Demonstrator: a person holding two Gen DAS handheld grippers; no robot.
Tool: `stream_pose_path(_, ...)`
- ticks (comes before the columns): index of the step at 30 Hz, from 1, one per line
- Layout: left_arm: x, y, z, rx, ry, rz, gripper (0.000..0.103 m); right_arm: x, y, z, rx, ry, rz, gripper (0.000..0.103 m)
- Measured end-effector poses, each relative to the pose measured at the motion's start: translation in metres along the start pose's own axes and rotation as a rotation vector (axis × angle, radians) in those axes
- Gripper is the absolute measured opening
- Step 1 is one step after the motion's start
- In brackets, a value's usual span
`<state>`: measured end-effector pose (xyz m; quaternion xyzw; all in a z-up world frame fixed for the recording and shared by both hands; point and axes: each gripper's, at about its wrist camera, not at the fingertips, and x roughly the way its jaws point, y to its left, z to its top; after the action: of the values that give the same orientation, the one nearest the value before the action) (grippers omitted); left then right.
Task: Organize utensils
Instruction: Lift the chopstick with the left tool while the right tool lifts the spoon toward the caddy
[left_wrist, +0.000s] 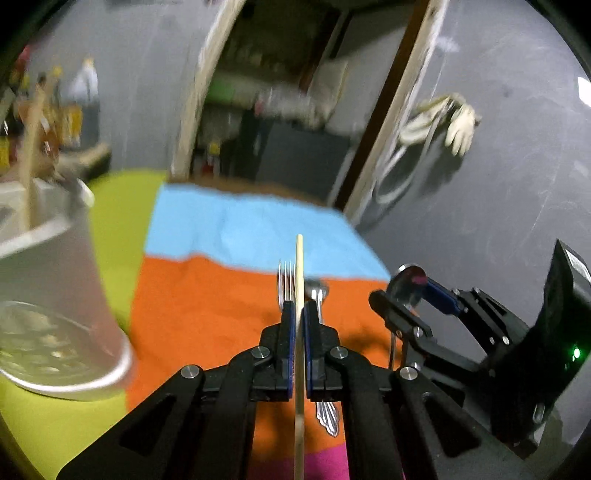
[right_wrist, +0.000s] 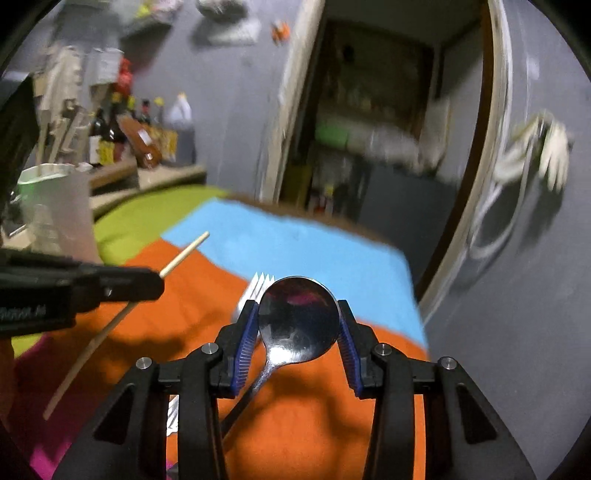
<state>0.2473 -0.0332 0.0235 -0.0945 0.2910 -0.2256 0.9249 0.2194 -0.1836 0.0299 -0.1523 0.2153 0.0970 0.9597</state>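
Note:
My left gripper (left_wrist: 299, 310) is shut on a thin wooden chopstick (left_wrist: 299, 266), which stands upright between the blue pads above the cloth. From the right wrist view the same chopstick (right_wrist: 184, 254) slants through the left gripper (right_wrist: 155, 284). My right gripper (right_wrist: 298, 310) is shut on the bowl of a metal spoon (right_wrist: 299, 314), handle hanging down; in the left wrist view the right gripper (left_wrist: 412, 291) is at the right. A fork (left_wrist: 286, 277) and a second spoon (left_wrist: 317, 288) lie on the orange patch. A silvery utensil cup (left_wrist: 55, 295) stands at the left, a stick inside.
The table carries a cloth of orange (left_wrist: 207, 302), blue (left_wrist: 240, 229), green (left_wrist: 118, 221) and pink (left_wrist: 325, 461) patches. Bottles (right_wrist: 122, 136) line a shelf at the back left. A doorway (right_wrist: 369, 129) and a grey wall with hanging gloves (left_wrist: 458, 122) lie beyond the far edge.

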Motion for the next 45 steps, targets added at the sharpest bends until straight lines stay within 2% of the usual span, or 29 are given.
stream_pose_path(2,-0.014,-0.003,-0.002,0.008,-0.084,0.004,0.002,-0.013,0.005,0.001,-0.019,-0.076,-0.021,0.039)
stream_pose_path(7,-0.039,-0.005,0.000,0.003,-0.236,0.027,0.002,-0.045,0.009,0.009,-0.037,-0.269,-0.078,0.038)
stream_pose_path(12,-0.057,-0.005,0.005,0.013,-0.338,0.052,0.002,-0.069,0.012,0.024,-0.054,-0.397,-0.110,0.038)
stream_pose_path(15,-0.068,0.001,0.010,0.018,-0.381,0.063,0.002,-0.075,0.015,0.038,-0.056,-0.443,-0.109,0.038)
stream_pose_path(23,-0.107,0.025,0.029,0.040,-0.501,0.133,0.002,-0.086,0.031,0.065,-0.049,-0.535,-0.058,0.038)
stream_pose_path(33,-0.153,0.085,0.059,0.012,-0.629,0.247,0.002,-0.079,0.078,0.117,-0.024,-0.639,0.078,0.038)
stream_pose_path(37,-0.163,0.114,0.070,-0.016,-0.673,0.316,0.002,-0.068,0.099,0.134,-0.018,-0.652,0.125,0.038)
stream_pose_path(45,-0.151,0.157,0.074,-0.077,-0.686,0.398,0.002,-0.034,0.134,0.151,-0.049,-0.613,0.153,0.038)
